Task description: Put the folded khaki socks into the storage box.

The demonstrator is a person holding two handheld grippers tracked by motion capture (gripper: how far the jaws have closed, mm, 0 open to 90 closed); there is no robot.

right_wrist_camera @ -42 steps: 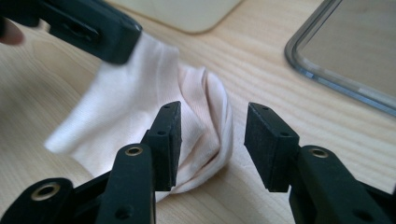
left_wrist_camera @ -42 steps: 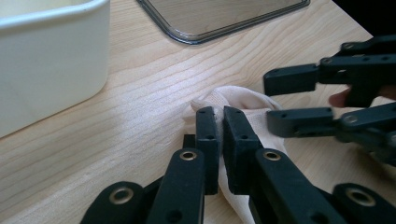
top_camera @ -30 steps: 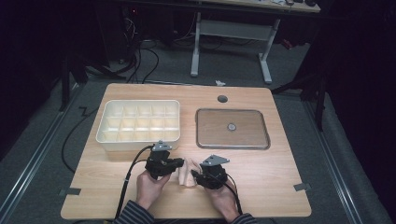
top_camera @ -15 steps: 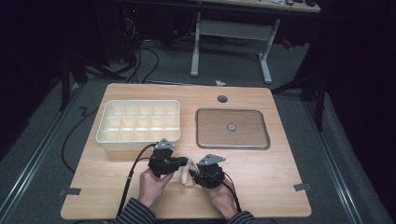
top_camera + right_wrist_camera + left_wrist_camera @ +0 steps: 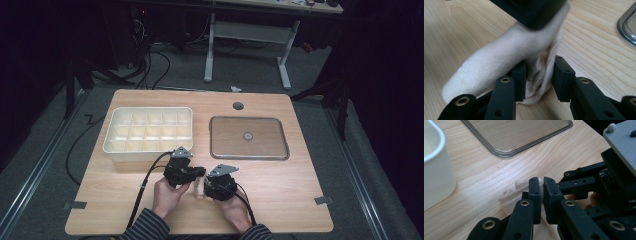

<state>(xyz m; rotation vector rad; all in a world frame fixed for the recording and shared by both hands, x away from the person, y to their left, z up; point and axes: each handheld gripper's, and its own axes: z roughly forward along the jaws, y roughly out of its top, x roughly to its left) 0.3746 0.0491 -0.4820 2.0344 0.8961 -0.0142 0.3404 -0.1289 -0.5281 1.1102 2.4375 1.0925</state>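
cloth (image 5: 199, 187), a small cream-coloured knitted piece, lies on the wooden surface (image 5: 280, 195) near the person's edge, between the two grippers. left gripper (image 5: 539, 185) is clenched on a thin fold of the cloth, its jaws almost touching each other. right gripper (image 5: 538, 75) has a bunched part of the cloth between its jaws, which have just been closing; the pads touch the fabric on both sides. white divided box (image 5: 148, 132) and clear tray (image 5: 248, 138) stand farther back on the surface, side by side.
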